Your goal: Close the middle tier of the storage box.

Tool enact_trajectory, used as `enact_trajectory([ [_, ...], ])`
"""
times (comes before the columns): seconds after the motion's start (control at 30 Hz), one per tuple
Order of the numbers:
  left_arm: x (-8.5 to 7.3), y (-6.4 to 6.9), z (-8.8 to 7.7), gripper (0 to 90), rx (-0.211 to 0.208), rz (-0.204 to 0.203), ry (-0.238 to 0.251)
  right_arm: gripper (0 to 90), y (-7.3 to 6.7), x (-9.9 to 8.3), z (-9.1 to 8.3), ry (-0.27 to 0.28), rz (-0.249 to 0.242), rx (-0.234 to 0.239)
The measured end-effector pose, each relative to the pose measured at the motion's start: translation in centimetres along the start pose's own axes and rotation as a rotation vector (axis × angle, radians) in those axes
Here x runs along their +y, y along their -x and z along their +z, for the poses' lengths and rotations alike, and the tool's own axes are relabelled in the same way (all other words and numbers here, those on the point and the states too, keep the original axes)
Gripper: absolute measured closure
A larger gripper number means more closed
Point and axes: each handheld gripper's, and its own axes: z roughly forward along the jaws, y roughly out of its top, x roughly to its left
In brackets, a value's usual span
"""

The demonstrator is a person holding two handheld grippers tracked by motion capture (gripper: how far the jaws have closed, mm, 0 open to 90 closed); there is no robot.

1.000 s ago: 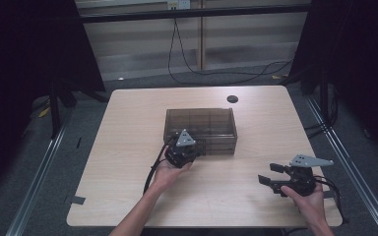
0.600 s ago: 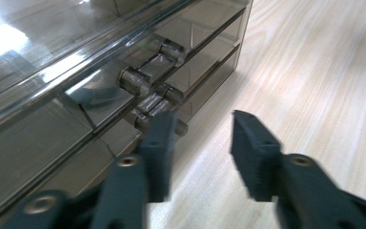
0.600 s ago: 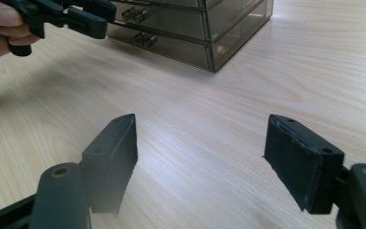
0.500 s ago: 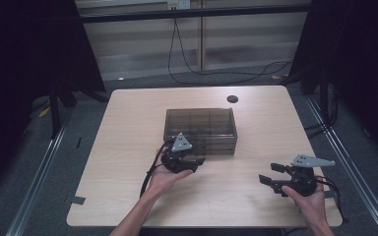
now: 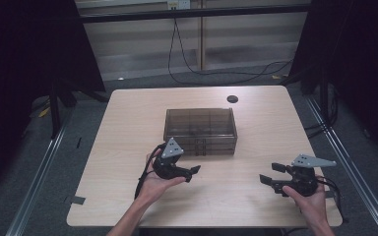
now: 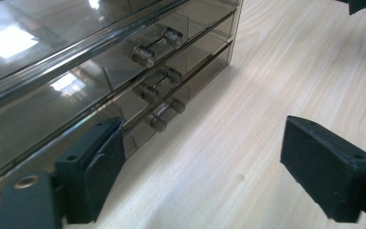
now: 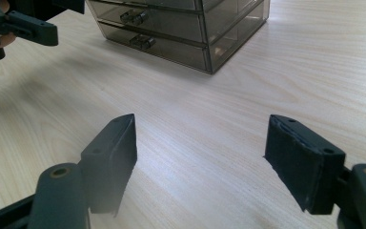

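A pale wooden table [image 5: 128, 128] sits under a fixed overhead camera, dark curtains on both sides; near its middle stands a smoky, see-through plastic drawer unit [image 5: 200, 129], its front face turned toward the person. In the left gripper view that front shows three shallow drawers stacked one above another, each with a small bar handle: the top handle [image 6: 156, 46], the middle handle [image 6: 157, 84] and the bottom handle [image 6: 166, 113]; all three drawers look pushed in flush, so the unit appears shut. The left gripper [image 5: 191, 172], held in the person's left hand [image 5: 153, 184], hovers just in front of the unit's lower left corner, near it but not touching; its jaws have just been opening and now stand wide apart with nothing between them, only bare tabletop. That placement, close to the handles yet clear of them and angled along the front, suggests the hand has let go of a handle and is backing away, though which drawer it served cannot be told. The right gripper [image 5: 271, 174], in the right hand [image 5: 311, 201], rests low over the table's near right part, well apart from the unit; its jaws are also spread wide and empty, pointing leftward across the wood, seemingly parked out of the way so the other hand has room. A small dark round disc [image 5: 232, 99] lies at the table's far edge, beyond the unit; cables trail across the floor behind the table.
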Motion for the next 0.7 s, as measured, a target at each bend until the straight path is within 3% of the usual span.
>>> enact_trajectory([
  [0.2,-0.9,-0.1,-1.6,10.7,0.005,-0.013,0.006,26.4,0.0,0.0,0.1,-0.001,-0.001,0.002],
  [0.27,-1.7,-0.2,-2.4,10.6,0.033,-0.010,0.010,26.4,0.0,0.0,0.1,0.000,-0.002,-0.003],
  [0.47,-3.0,0.0,-3.5,8.7,0.064,-0.013,0.011,26.4,-0.1,0.0,0.2,0.000,0.003,0.001],
  [0.7,-4.0,-0.3,-5.2,7.2,0.089,-0.059,0.035,26.3,-0.2,0.0,0.2,-0.005,0.004,-0.001],
])
